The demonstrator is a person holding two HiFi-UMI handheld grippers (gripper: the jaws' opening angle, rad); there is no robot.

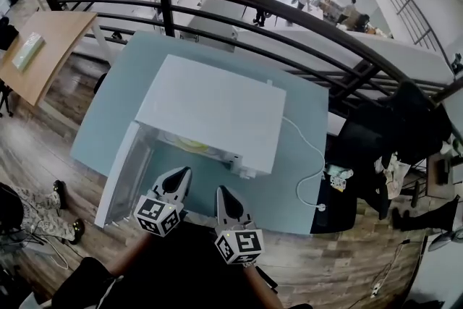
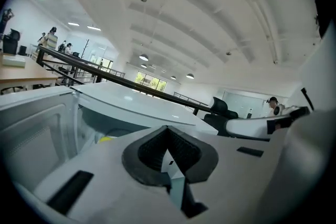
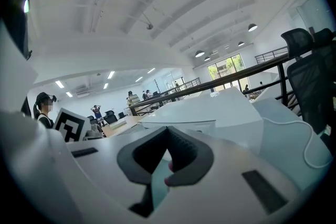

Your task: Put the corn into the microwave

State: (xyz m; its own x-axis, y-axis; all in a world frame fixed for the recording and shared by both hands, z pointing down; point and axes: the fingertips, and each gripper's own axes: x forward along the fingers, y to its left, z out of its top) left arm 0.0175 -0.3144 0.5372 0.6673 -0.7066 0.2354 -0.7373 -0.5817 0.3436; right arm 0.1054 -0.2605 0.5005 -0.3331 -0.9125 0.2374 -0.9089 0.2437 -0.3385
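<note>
The corn (image 1: 189, 145) shows as a yellow shape inside the open white microwave (image 1: 217, 108), just under the front edge of its top. In the left gripper view the corn (image 2: 106, 139) peeks out as a small yellow patch in the cavity. The microwave door (image 1: 124, 174) stands swung open to the left. My left gripper (image 1: 181, 176) hovers in front of the opening, shut and holding nothing. My right gripper (image 1: 221, 193) hangs beside it, a little nearer to me, also shut with nothing in it. In their own views the left gripper (image 2: 168, 157) and the right gripper (image 3: 167, 157) both face the microwave.
The microwave sits on a blue-grey table (image 1: 119, 90). A white cable (image 1: 312, 155) runs from its right side to a plug (image 1: 320, 207) near the table's front right corner. A dark railing (image 1: 289, 7) passes behind the table. A black chair (image 1: 405, 127) stands at the right.
</note>
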